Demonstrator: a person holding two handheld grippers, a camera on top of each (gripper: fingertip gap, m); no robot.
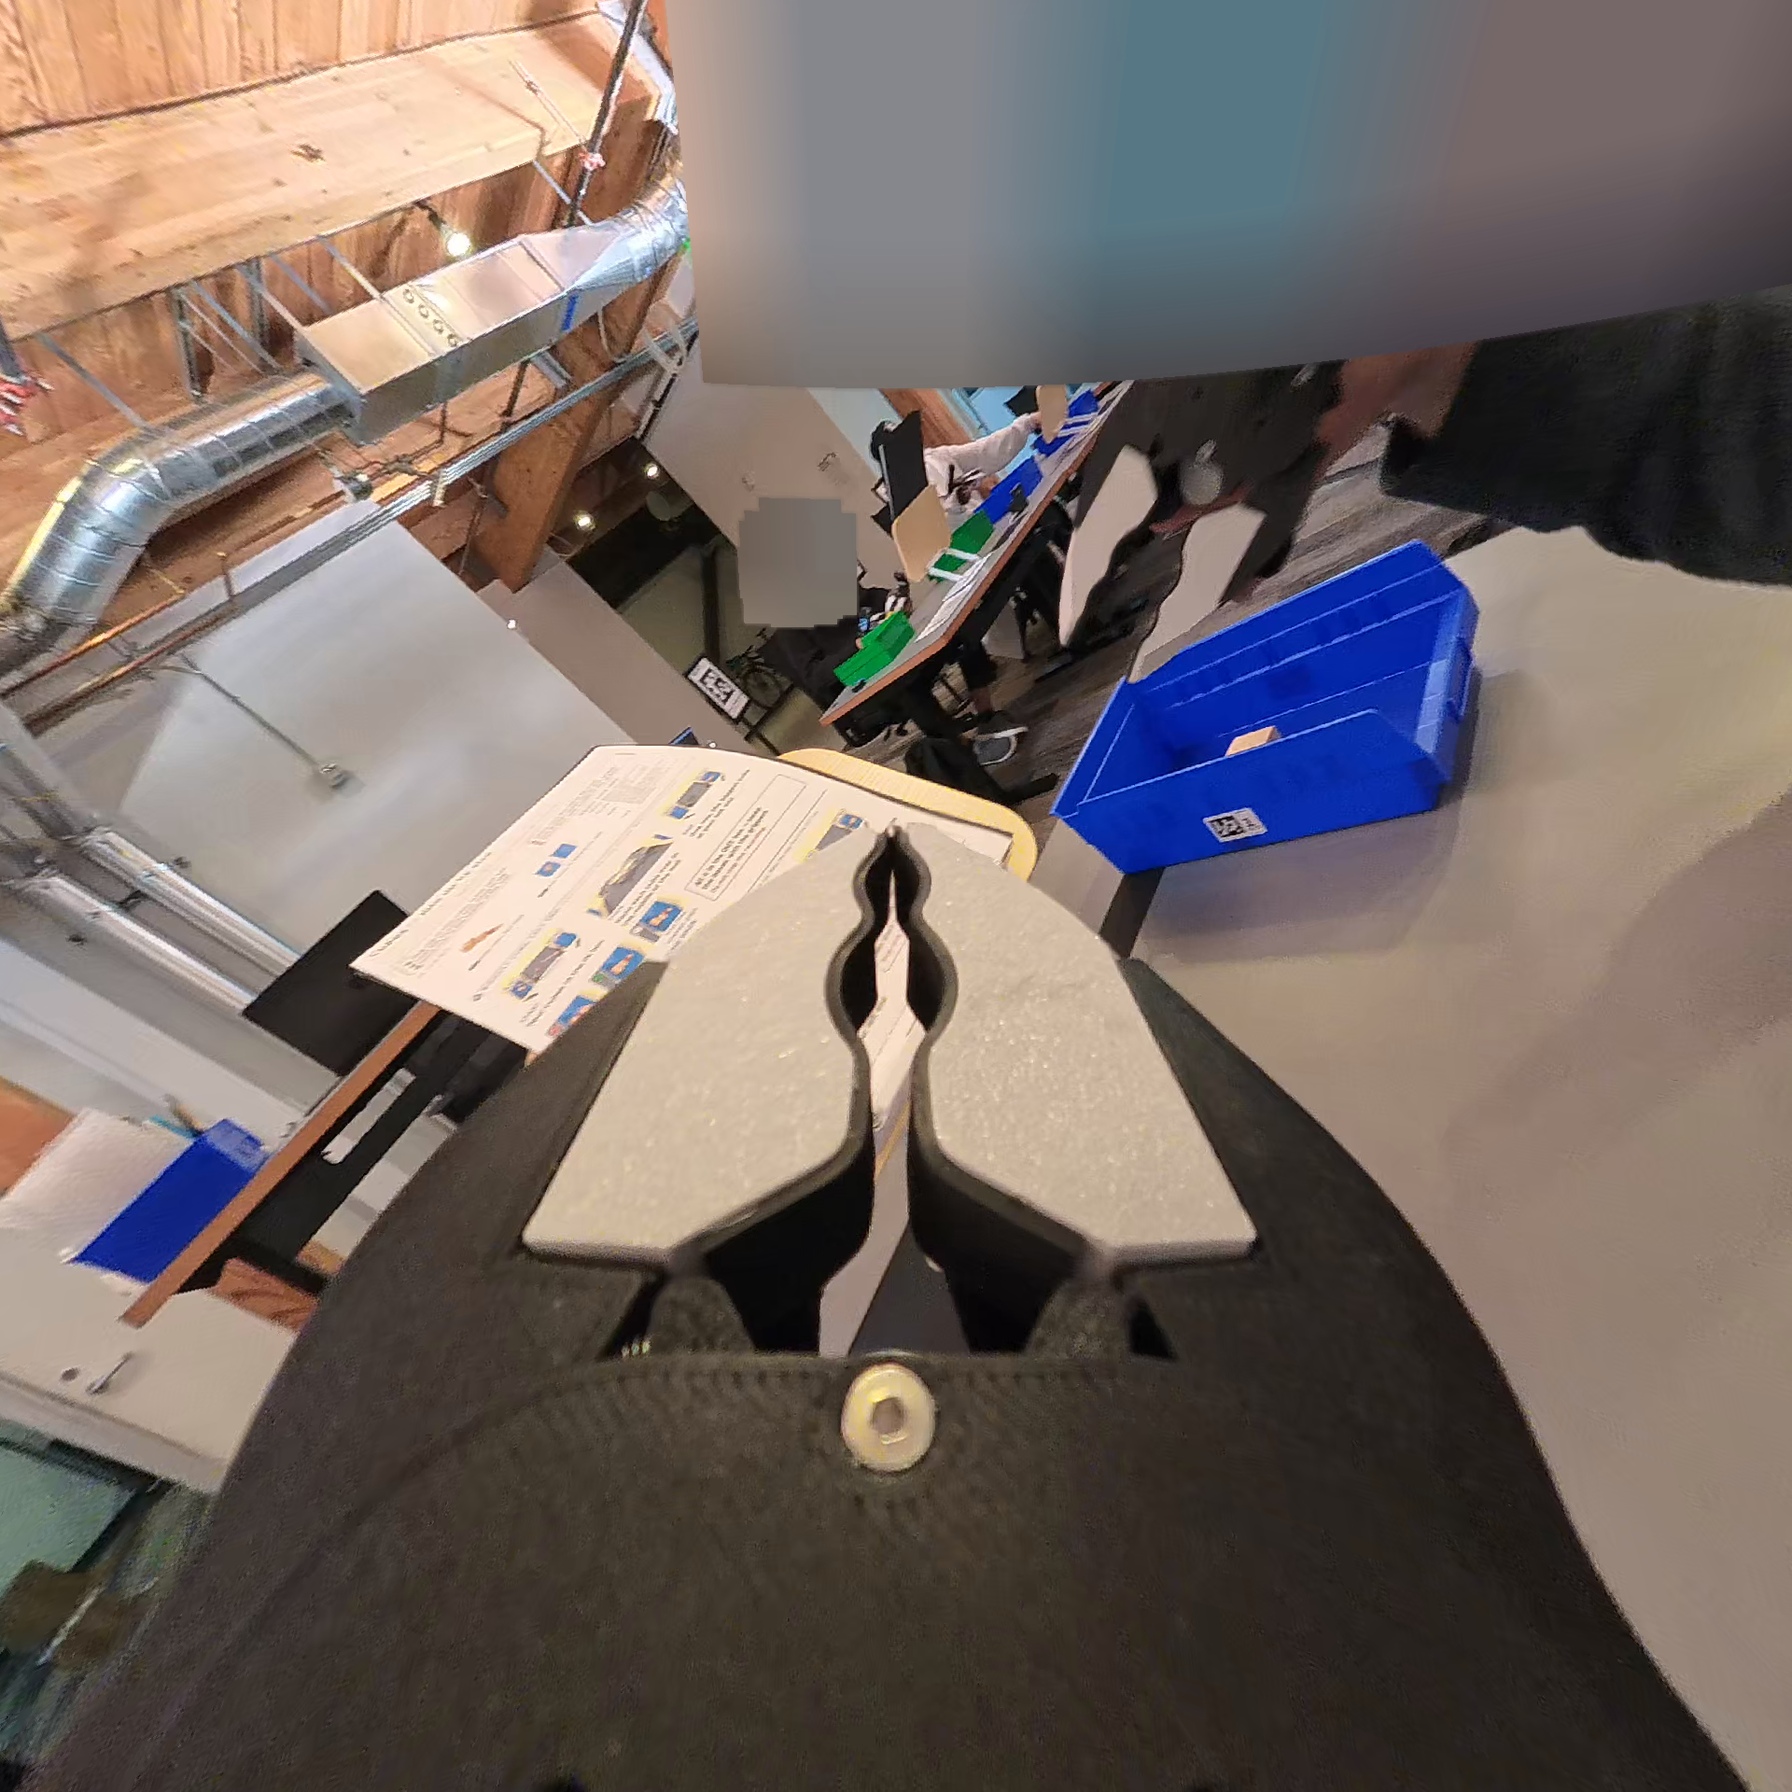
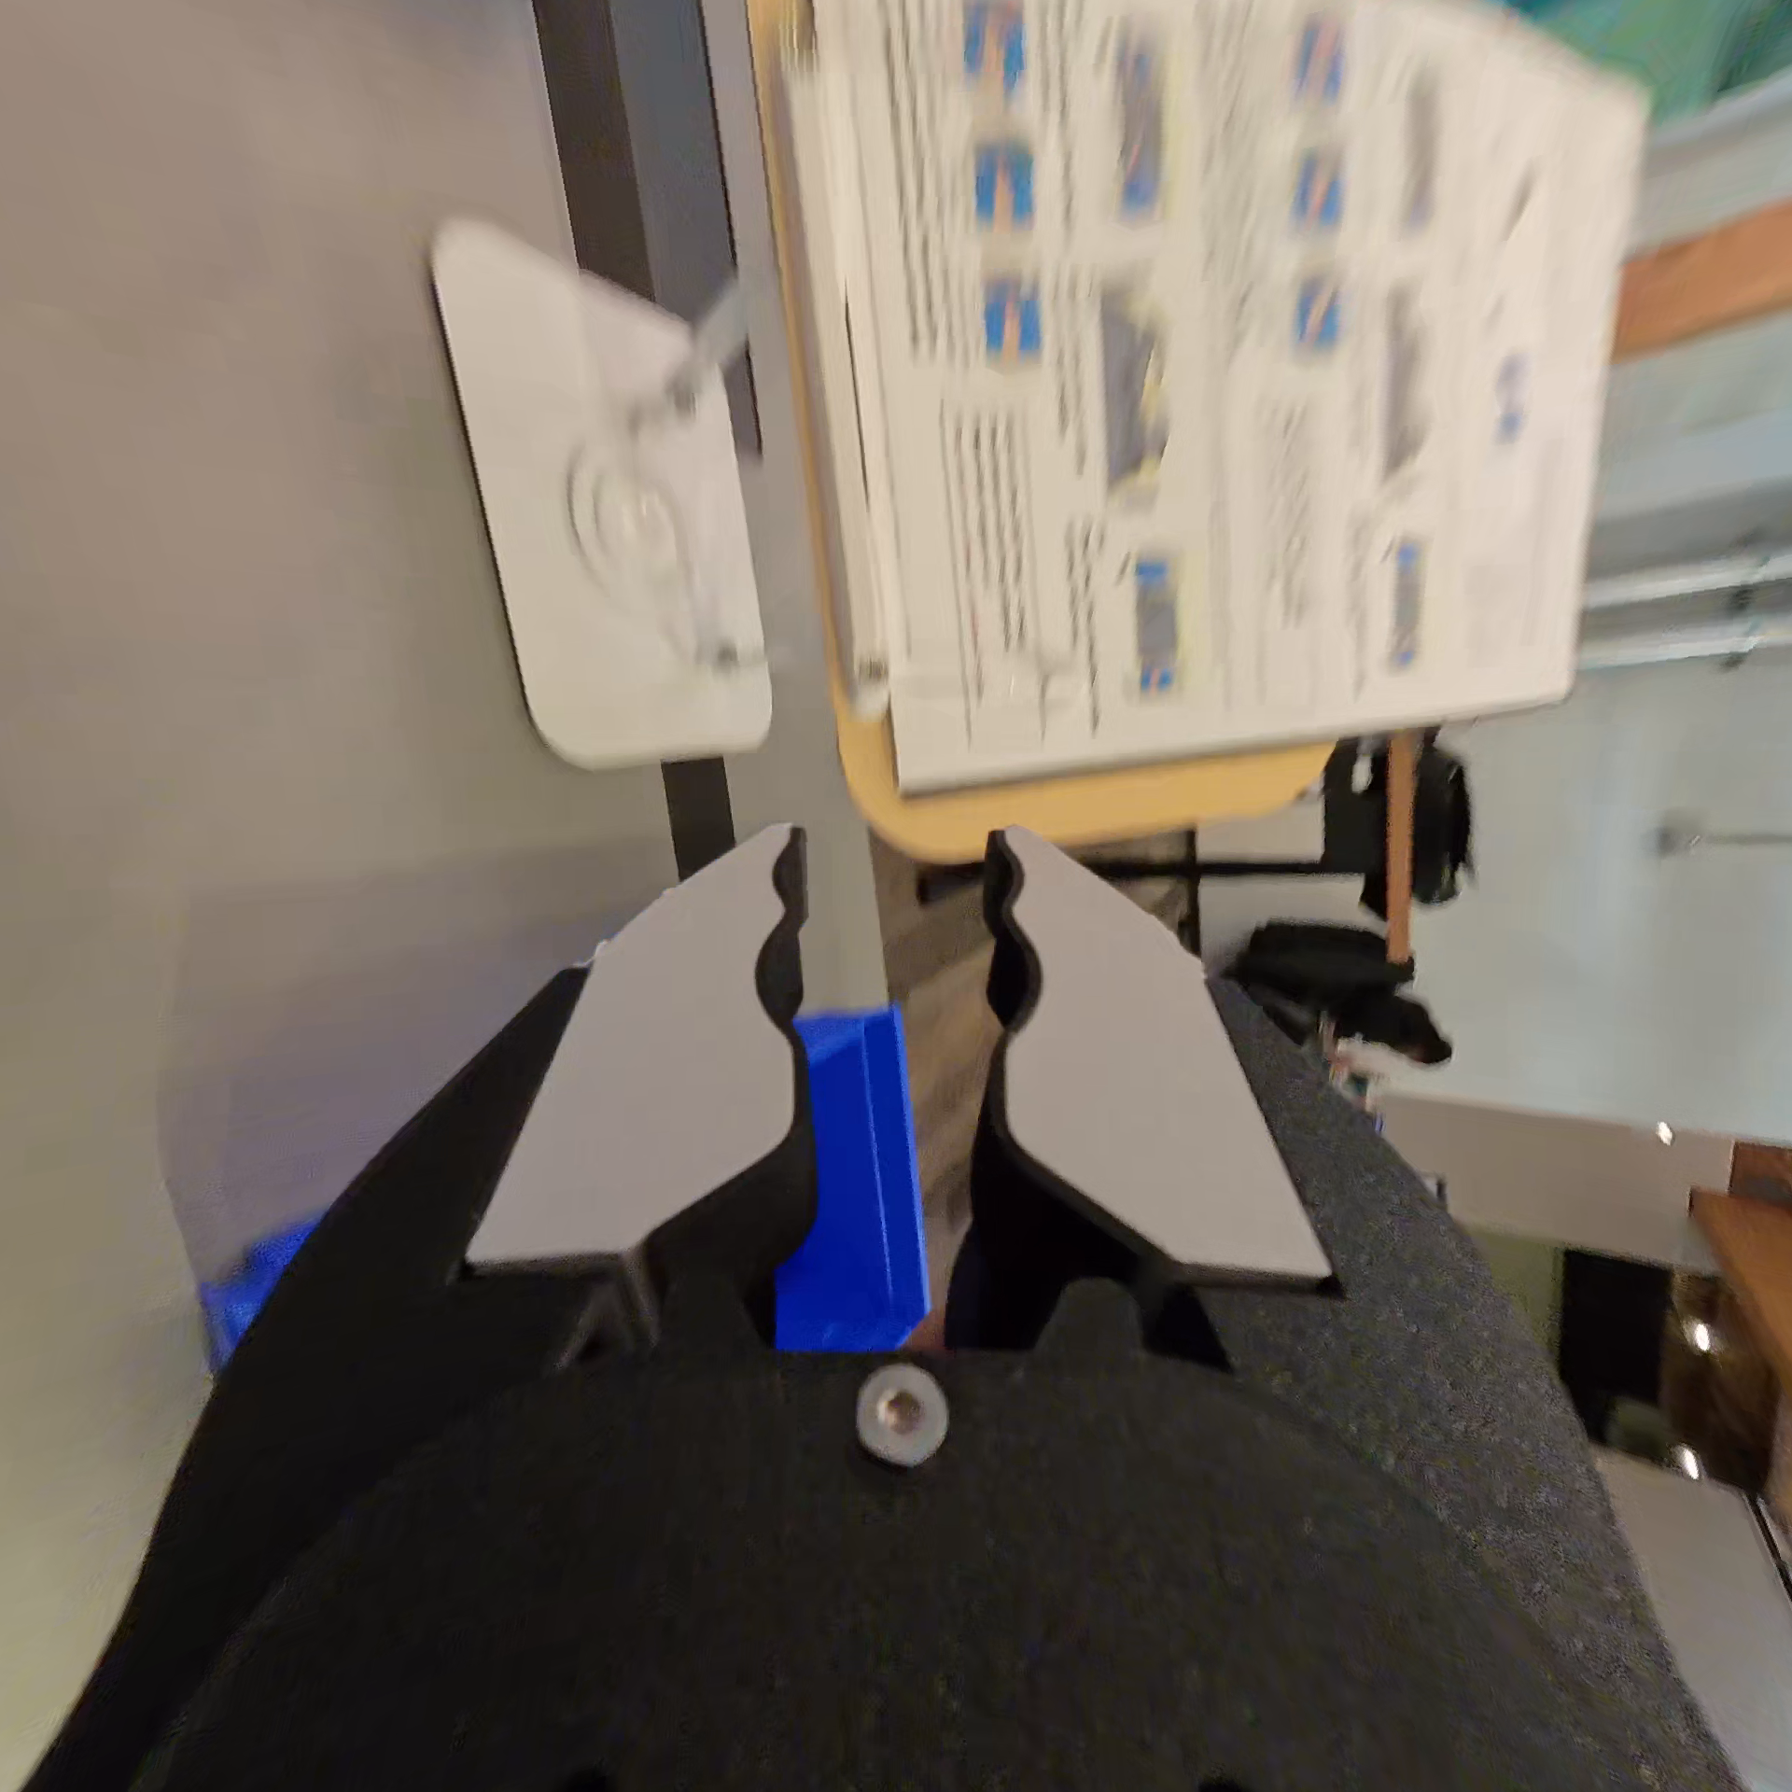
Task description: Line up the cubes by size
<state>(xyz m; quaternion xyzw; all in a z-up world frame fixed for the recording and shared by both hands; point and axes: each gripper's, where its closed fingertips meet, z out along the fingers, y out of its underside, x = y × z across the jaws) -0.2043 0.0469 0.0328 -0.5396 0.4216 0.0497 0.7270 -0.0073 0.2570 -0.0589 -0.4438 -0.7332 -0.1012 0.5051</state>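
Note:
In the left wrist view my left gripper [image 1: 893, 836] is shut with nothing between its pads, raised and tilted above the grey table [image 1: 1455, 1018]. A blue bin [image 1: 1290, 722] stands on the table's far side; one small wooden cube [image 1: 1253, 742] shows inside it. In the right wrist view my right gripper [image 2: 897, 844] is open and empty, held over the table's edge, and the picture is blurred. A corner of the blue bin [image 2: 858, 1164] shows low between its fingers.
A printed instruction sheet [image 1: 621, 873] on a tan board [image 2: 1067, 815] stands past the table's edge. A white rounded pad [image 2: 601, 504] lies on the table [image 2: 242, 582]. A person's dark sleeve [image 1: 1600, 446] reaches in at the upper right. Other desks with green and blue bins stand farther off. My right fingertips sit around 30 centimetres from my left ones.

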